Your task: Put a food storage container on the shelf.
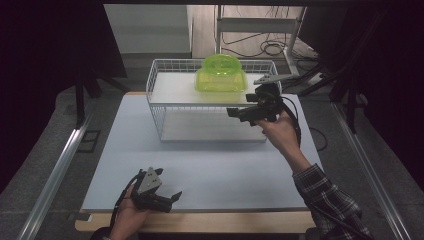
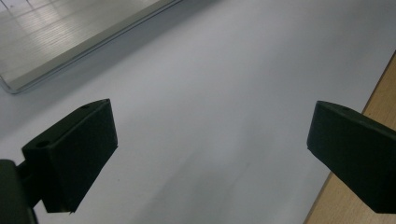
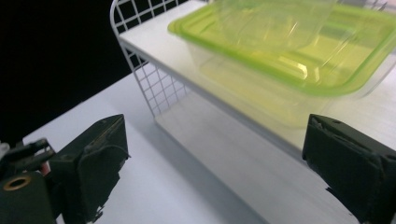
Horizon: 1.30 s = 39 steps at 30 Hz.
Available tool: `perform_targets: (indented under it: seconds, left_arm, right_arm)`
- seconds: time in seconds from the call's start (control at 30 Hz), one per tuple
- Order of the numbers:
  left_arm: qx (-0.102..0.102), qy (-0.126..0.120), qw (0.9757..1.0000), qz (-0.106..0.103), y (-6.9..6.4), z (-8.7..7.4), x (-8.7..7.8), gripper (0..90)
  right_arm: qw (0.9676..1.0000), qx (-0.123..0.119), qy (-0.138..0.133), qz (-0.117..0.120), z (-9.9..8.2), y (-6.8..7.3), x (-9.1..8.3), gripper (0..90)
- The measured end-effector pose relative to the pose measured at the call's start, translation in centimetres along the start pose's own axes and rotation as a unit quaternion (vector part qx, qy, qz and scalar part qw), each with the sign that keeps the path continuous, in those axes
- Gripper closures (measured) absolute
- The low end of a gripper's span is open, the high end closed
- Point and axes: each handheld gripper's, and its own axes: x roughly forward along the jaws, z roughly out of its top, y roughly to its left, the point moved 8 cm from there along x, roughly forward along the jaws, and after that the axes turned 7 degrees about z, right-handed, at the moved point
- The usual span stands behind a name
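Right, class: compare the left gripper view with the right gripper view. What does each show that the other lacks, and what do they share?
Left gripper view: the table's wooden edge beside the mat, and the rack's base plate. Right gripper view: a green box with its lid on the wire rack's upper shelf. Both: two black jaws standing wide apart with nothing between them, over the pale mat.

lime-green container, white wire rack, plaid sleeve.
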Motion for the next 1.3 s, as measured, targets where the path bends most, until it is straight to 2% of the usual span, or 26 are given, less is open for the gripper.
perform_targets:
  seconds: [0.53,0.73,0.93,1.3]
  left_arm:
    - [-0.001,0.001,1.0,-0.001,0.0,0.0,0.0,1.5]
    - [-0.001,0.001,1.0,0.0,0.0,0.0,0.0,1.5]
    - [0.0,0.001,1.0,-0.001,-0.1,0.0,0.0,1.4]
    - [0.001,0.002,1.0,-0.002,-0.1,0.0,0.0,1.5]
  right_arm:
    - [0.9993,-0.024,0.029,0.0,-3.5,0.9,1.1,6.2]
    - [0.9992,-0.026,0.029,-0.001,-4.6,1.1,1.6,4.6]
    - [0.9991,-0.028,0.03,-0.011,-6.0,0.9,2.1,2.9]
    - [0.9992,-0.017,0.034,-0.014,-8.7,0.1,2.7,2.9]
